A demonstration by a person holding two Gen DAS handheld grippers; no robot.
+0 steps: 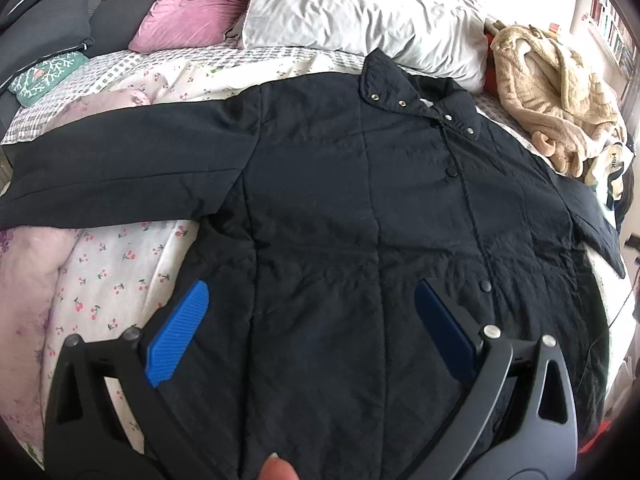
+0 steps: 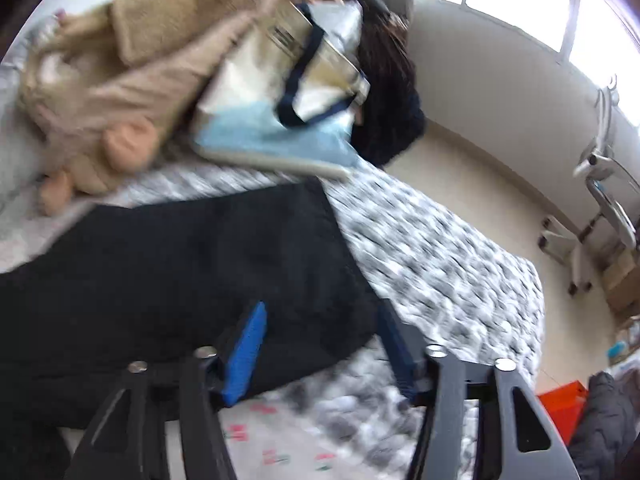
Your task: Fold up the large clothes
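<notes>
A black quilted jacket lies flat and face up on the bed, collar toward the pillows, snaps closed down the front. Its one sleeve stretches out to the left. My left gripper is open, with blue pads, and hovers above the jacket's lower body. In the blurred right wrist view my right gripper is open over the end of the jacket's other sleeve, close to its cuff edge. Neither gripper holds anything.
A cherry-print duvet covers the bed. A pink pillow and a white pillow lie at the head. A beige fleece coat and a tote bag sit at the bed's right side. The bed edge and floor are beyond.
</notes>
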